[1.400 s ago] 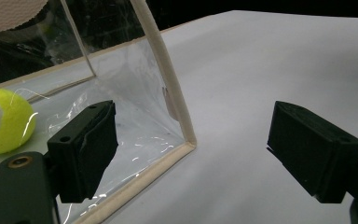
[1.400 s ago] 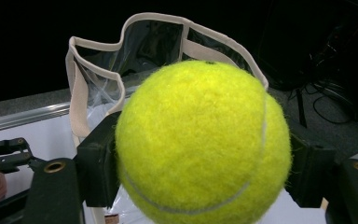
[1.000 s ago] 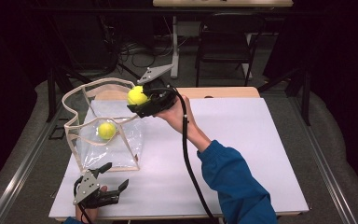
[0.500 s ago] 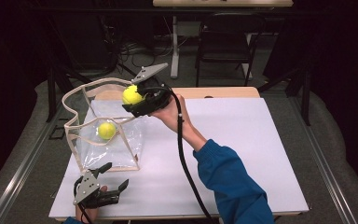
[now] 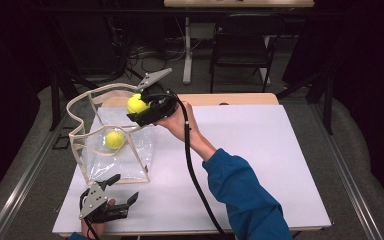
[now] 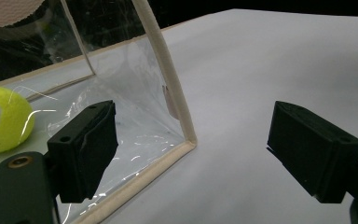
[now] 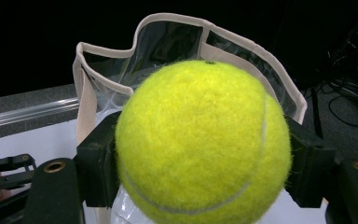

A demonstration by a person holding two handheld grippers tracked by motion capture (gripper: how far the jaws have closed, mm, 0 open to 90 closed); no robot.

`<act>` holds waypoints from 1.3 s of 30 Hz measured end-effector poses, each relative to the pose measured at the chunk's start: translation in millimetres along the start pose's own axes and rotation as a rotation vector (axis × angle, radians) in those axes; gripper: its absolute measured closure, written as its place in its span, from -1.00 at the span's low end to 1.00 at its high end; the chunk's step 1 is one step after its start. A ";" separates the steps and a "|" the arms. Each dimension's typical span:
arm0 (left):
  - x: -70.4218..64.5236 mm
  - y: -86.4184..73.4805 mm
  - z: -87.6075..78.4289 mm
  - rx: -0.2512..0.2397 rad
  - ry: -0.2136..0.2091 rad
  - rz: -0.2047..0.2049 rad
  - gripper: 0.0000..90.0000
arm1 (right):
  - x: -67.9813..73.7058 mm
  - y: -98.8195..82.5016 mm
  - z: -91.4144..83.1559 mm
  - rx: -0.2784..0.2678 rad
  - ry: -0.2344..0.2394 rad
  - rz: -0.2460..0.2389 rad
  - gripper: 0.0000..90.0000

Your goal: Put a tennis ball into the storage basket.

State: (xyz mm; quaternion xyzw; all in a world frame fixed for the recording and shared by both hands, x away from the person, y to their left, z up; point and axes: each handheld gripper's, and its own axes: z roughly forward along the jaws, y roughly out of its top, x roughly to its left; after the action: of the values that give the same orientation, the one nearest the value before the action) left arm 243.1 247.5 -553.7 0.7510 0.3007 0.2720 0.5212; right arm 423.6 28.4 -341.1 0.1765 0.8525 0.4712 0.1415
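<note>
At the near left corner of the white table [image 5: 260,165], the left tool [image 5: 122,192] is lying low in the person's left hand [image 5: 94,226], its jaws standing wide apart with nothing between them and pointing toward the near bottom corner of the clear bag [image 5: 92,135]. In the left gripper view that cream-edged corner is sitting between the spread jaws without touching either pad. The bag is standing open on the left part of the table, its wavy rim up, and a tennis ball inside the bag [image 5: 114,139] is resting on its floor. Farther right, the blue sleeve [image 5: 245,197] is reaching diagonally from the near edge toward the bag, the forearm stretched out and the right hand [image 5: 177,122] raised above the table. The right tool [image 5: 136,106] is gripping a second tennis ball [image 5: 137,103] between its two pads, holding it just over the bag's far right rim, with its cable [image 5: 195,175] trailing back along the arm.
</note>
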 end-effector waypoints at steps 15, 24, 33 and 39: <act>1.2 0.4 -0.2 -0.007 0.000 -0.004 -0.65 | -0.8 3.8 21.5 0.064 -0.004 0.012 -0.42; 0.1 0.9 -0.1 -0.008 -0.003 -0.003 -0.65 | -3.8 5.1 28.0 0.088 -0.011 0.024 -0.42; 1.3 0.8 -1.1 -0.009 -0.003 -0.002 -0.65 | -5.0 7.9 36.3 0.140 -0.015 0.031 -0.42; 1.1 1.0 -0.6 -0.009 -0.005 -0.001 -0.65 | -5.8 7.2 40.8 0.183 -0.017 0.035 -0.43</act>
State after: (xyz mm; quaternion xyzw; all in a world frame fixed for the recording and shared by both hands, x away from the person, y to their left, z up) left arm 243.6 248.4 -552.4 0.7492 0.2984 0.2710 0.5256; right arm 446.6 60.2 -355.5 0.2078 0.8876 0.3920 0.1238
